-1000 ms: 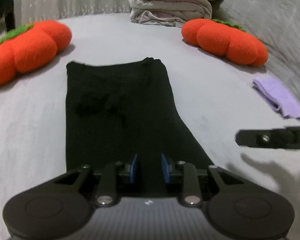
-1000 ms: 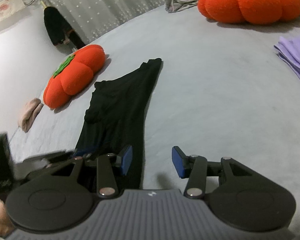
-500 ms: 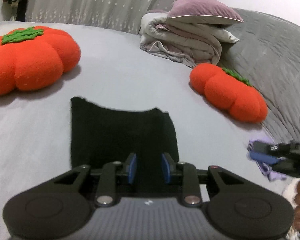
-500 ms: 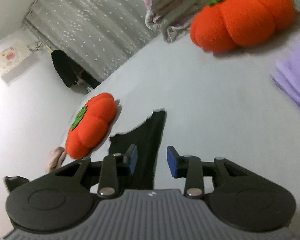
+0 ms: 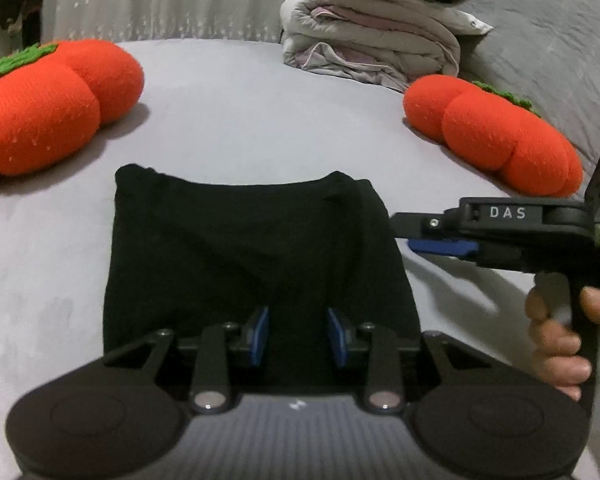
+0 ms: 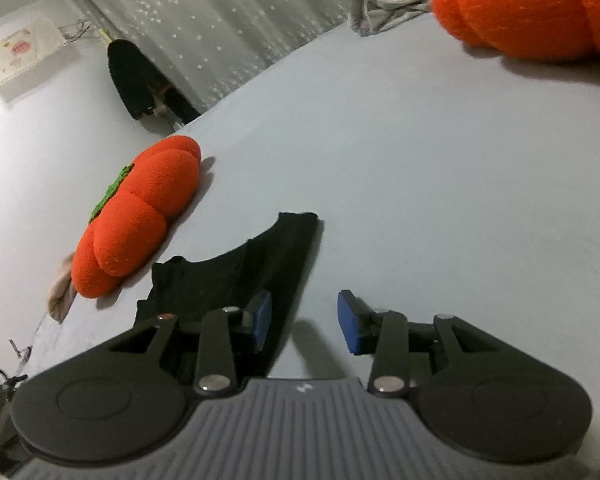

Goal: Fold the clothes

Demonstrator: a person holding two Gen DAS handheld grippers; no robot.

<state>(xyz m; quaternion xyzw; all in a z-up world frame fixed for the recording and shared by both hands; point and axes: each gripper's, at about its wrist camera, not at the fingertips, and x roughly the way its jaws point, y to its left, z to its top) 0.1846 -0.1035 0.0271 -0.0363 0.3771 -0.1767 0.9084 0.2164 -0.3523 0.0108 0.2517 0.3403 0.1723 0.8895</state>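
A black garment lies flat on the grey bed, folded into a shorter rectangle; it also shows in the right wrist view. My left gripper is open just above the garment's near edge, with nothing between its blue pads. My right gripper is open and empty at the garment's right edge; it also shows from the side in the left wrist view, held by a hand.
Two orange pumpkin cushions flank the garment, one on the left and one on the right. A pile of folded bedding sits at the back. A small beige cloth lies beyond the left cushion.
The garment now looks about half as long as a second ago, its near part brought forward over the far part. Both grippers moved forward; the right one came in beside the garment's right edge.
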